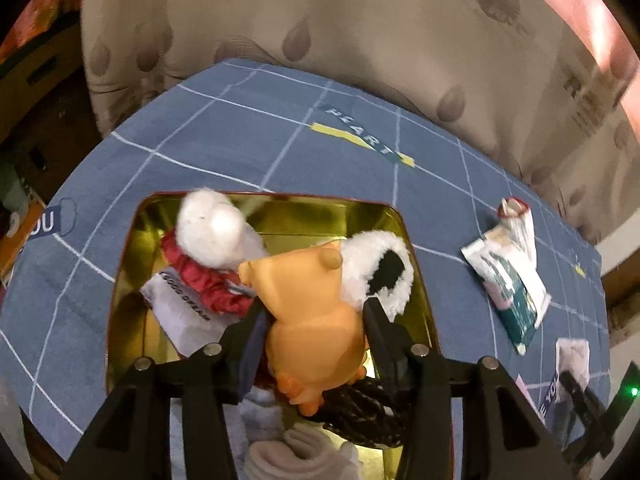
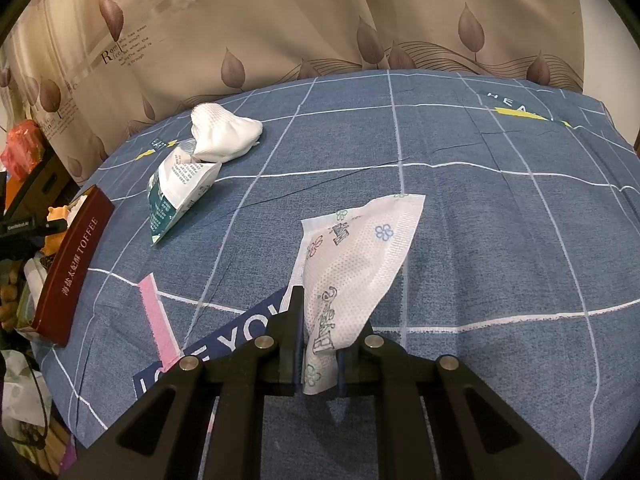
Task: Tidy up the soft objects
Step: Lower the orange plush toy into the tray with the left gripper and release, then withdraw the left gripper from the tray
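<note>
An orange soft toy (image 1: 312, 320) lies in the gold-lined tin (image 1: 128, 264), and my left gripper (image 1: 314, 304) stands open around it, one finger on each side of its body. Beside it in the tin are a white plush with a red scarf (image 1: 212, 236), a white and black plush (image 1: 380, 268), a grey cloth (image 1: 180, 316) and a dark braided item (image 1: 360, 412). My right gripper (image 2: 316, 320) is shut on a white flower-printed sachet (image 2: 356, 256), held just above the blue checked cloth (image 2: 480, 220).
A teal and white packet (image 2: 176, 192) and a crumpled white tissue (image 2: 224, 136) lie at the far left of the cloth. A pink strip (image 2: 158, 316) lies near the tin's dark red side (image 2: 72, 276). A leaf-patterned curtain (image 2: 320, 20) hangs behind the table.
</note>
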{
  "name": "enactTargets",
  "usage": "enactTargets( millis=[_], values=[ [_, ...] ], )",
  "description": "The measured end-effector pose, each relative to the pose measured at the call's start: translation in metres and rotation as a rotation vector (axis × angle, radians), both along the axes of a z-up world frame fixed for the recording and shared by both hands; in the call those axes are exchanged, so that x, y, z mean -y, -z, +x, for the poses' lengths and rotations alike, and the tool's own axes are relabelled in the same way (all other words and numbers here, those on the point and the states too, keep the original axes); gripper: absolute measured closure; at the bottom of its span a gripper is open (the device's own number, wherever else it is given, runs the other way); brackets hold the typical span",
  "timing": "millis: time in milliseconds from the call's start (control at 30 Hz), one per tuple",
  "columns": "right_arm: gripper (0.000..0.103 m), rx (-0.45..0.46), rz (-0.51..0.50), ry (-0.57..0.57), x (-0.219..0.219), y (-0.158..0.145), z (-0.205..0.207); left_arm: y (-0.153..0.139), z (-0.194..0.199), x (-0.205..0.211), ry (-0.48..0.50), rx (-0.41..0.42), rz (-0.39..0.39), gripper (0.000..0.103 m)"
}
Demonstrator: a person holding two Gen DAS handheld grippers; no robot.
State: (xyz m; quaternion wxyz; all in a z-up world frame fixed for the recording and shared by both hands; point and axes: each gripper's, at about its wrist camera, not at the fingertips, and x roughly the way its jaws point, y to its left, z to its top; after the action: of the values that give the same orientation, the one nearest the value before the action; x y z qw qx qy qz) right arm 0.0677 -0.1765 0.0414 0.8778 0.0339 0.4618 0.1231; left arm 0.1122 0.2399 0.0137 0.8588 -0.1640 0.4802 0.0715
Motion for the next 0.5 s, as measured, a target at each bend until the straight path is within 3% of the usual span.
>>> enactTargets(
  millis=[200,400,500],
  values=[
    [0.091,-0.002,0.002,0.0,0.0,0.0,0.0,-0.005,0.001,0.013,0.024,-0.011,0.088,0.051],
    [0.091,-0.002,0.002,0.0,0.0,0.0,0.0,-0.027,-0.011,0.025,0.007,0.034,0.211,0.051],
    [0.091,-0.001,0.0,0.0,0.001,0.0,0.0,-0.037,-0.023,0.031,0.017,0.048,0.232,0.05]
  ],
)
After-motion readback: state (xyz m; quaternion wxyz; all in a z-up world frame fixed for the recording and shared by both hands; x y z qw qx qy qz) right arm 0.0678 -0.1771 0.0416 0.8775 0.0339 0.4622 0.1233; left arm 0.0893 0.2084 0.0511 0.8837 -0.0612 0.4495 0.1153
